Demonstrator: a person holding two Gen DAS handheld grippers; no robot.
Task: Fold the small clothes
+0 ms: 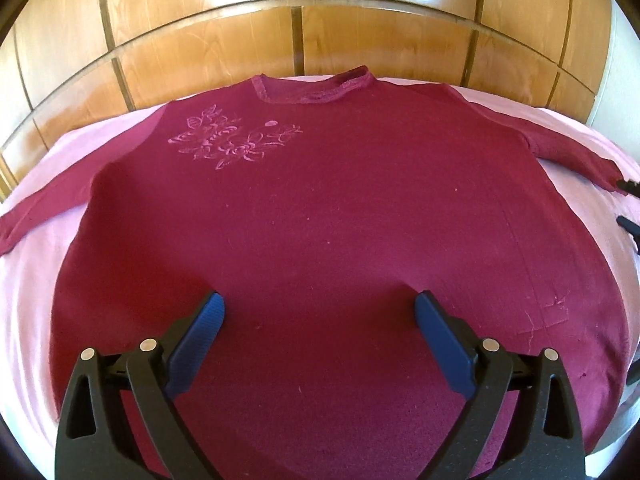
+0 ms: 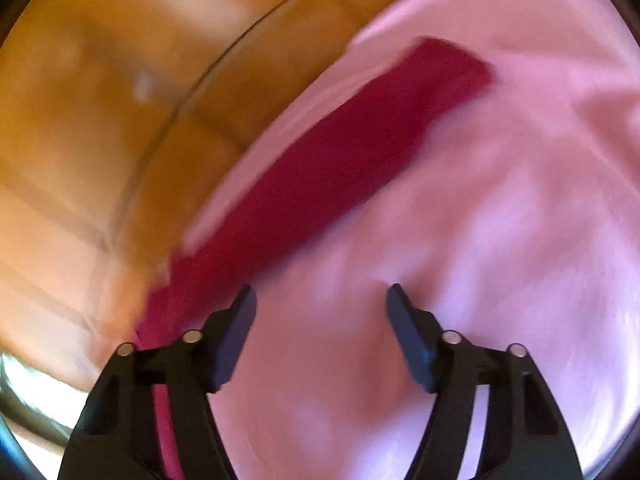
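Lying flat and face up on the pink sheet (image 1: 36, 280), the maroon top (image 1: 320, 220) is showing no fold yet, both sleeves spreading outward, so nearly all the folding is remaining, I judge. The left hand-held gripper (image 1: 320, 312) is hovering over the hem area with jaws apart and nothing between them. The right hand-held gripper (image 2: 320, 308) is also gaping empty, sitting just beside the right sleeve (image 2: 340, 152), in a blurred view.
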